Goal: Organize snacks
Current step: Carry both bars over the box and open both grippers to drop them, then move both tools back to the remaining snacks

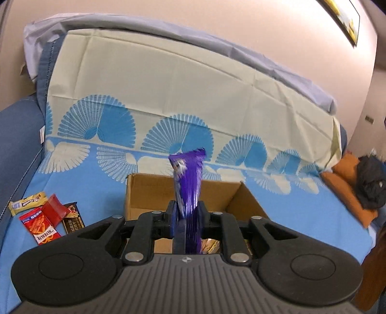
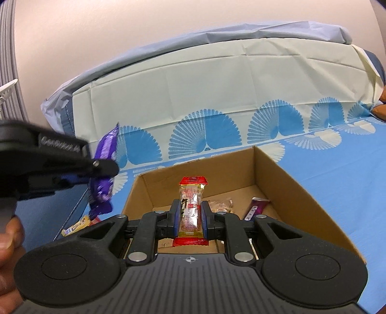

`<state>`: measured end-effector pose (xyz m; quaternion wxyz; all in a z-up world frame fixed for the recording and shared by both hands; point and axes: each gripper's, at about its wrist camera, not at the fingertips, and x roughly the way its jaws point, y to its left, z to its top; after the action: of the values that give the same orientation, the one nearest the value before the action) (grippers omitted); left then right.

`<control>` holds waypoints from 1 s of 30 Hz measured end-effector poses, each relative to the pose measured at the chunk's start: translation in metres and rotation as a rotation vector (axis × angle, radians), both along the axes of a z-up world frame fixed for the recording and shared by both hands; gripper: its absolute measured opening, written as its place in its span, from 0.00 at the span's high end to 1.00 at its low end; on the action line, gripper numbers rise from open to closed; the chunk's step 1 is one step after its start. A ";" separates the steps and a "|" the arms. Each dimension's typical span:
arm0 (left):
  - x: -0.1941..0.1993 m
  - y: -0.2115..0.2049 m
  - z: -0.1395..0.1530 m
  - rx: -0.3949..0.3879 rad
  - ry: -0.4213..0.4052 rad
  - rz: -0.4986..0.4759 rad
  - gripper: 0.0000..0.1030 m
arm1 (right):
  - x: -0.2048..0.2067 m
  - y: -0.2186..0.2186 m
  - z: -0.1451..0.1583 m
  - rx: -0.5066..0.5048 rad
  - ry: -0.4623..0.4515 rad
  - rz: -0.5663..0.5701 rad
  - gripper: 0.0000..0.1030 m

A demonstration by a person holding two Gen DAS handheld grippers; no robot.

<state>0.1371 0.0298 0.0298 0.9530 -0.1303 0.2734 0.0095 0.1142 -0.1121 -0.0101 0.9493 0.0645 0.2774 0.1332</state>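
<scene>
Fingers of the left gripper (image 1: 187, 212) have a long purple foil snack bar (image 1: 189, 183) between them, upright over the brown cardboard box (image 1: 149, 190); whether they grip it I cannot tell. Right gripper (image 2: 191, 218) is closed on a clear red-ended candy packet (image 2: 191, 210), with the box wall at 12 o'clock. Both wrappers look light, crinkly and slippery, so holding them at mid-length seems best.

It was a home living room; a cloth-draped sofa (image 1: 168, 96), cushion (image 1: 342, 183) and framed picture (image 1: 345, 19) showed it.

Motion blur smears the purple snack wrapper (image 1: 189, 183) between the left gripper's (image 1: 187, 212) jaws, leaving its print unreadable. The gripper's body hides the near part of the cardboard box (image 1: 154, 190). A hand (image 2: 9, 244) is cut off by the right-wrist view's left edge.
</scene>
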 end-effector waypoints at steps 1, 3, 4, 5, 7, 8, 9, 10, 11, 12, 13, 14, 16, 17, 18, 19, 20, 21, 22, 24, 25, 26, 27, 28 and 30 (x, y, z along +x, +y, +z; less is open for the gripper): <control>0.001 -0.001 -0.003 0.005 0.023 -0.014 0.45 | 0.001 -0.001 0.000 0.000 0.002 -0.004 0.82; -0.003 0.002 -0.011 0.015 0.028 -0.007 0.41 | 0.002 -0.002 -0.002 -0.006 0.012 -0.017 0.79; -0.008 0.006 -0.014 0.022 0.024 0.002 0.41 | 0.003 -0.002 -0.004 -0.014 0.022 -0.026 0.65; -0.013 0.011 -0.019 0.027 0.021 0.012 0.41 | 0.004 -0.002 -0.005 -0.019 0.034 -0.035 0.56; -0.027 0.027 -0.027 0.013 0.025 0.048 0.41 | 0.003 -0.001 -0.008 -0.021 0.040 -0.045 0.36; -0.035 0.039 -0.033 0.001 0.030 0.072 0.41 | 0.003 -0.001 -0.008 -0.023 0.040 -0.045 0.35; -0.042 0.051 -0.039 -0.007 0.036 0.096 0.41 | 0.002 0.000 -0.008 -0.024 0.038 -0.041 0.33; -0.050 0.064 -0.045 -0.015 0.043 0.119 0.43 | 0.001 0.002 -0.008 -0.028 0.035 -0.034 0.33; -0.057 0.078 -0.051 -0.021 0.052 0.141 0.46 | 0.001 0.004 -0.008 -0.033 0.034 -0.029 0.33; -0.065 0.092 -0.058 -0.029 0.061 0.162 0.61 | 0.000 0.005 -0.009 -0.035 0.034 -0.024 0.33; -0.073 0.107 -0.066 -0.033 0.076 0.185 0.77 | -0.002 0.007 -0.009 -0.037 0.035 -0.016 0.33; -0.079 0.120 -0.072 -0.031 0.087 0.206 0.82 | -0.003 0.010 -0.010 -0.039 0.034 -0.007 0.33; -0.095 0.147 -0.092 -0.024 0.099 0.253 0.91 | -0.007 0.017 -0.010 -0.045 0.025 0.021 0.33; -0.102 0.157 -0.102 -0.022 0.105 0.269 0.91 | -0.009 0.021 -0.010 -0.050 0.014 0.042 0.34; -0.109 0.167 -0.115 -0.032 0.121 0.290 0.91 | -0.012 0.026 -0.010 -0.057 0.000 0.065 0.34; -0.113 0.179 -0.125 -0.093 0.152 0.329 0.91 | -0.015 0.033 -0.009 -0.067 -0.018 0.091 0.35; -0.116 0.193 -0.128 -0.174 0.150 0.360 0.91 | -0.019 0.040 -0.008 -0.080 -0.039 0.119 0.37; -0.119 0.201 -0.126 -0.201 0.121 0.378 0.91 | -0.023 0.047 -0.008 -0.091 -0.059 0.147 0.43; -0.119 0.206 -0.126 -0.219 0.108 0.388 0.91 | -0.027 0.054 -0.008 -0.100 -0.077 0.180 0.49; -0.115 0.209 -0.131 -0.237 0.139 0.399 0.91 | -0.035 0.069 -0.010 -0.114 -0.107 0.253 0.55; -0.112 0.211 -0.134 -0.240 0.152 0.397 0.91 | -0.038 0.075 -0.010 -0.121 -0.116 0.281 0.57; -0.110 0.212 -0.135 -0.244 0.153 0.392 0.91 | -0.042 0.083 -0.011 -0.130 -0.124 0.315 0.57; -0.108 0.213 -0.135 -0.246 0.147 0.386 0.89 | -0.046 0.089 -0.012 -0.139 -0.130 0.347 0.57; -0.105 0.214 -0.136 -0.248 0.145 0.380 0.86 | -0.048 0.095 -0.012 -0.144 -0.135 0.372 0.57; -0.093 0.216 -0.141 -0.249 0.171 0.380 0.71 | -0.053 0.106 -0.012 -0.153 -0.143 0.415 0.57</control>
<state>0.0439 0.2460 -0.1108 0.8839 -0.2946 0.3230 0.1660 0.0612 -0.0064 -0.0218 0.9209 -0.0759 0.2260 0.3083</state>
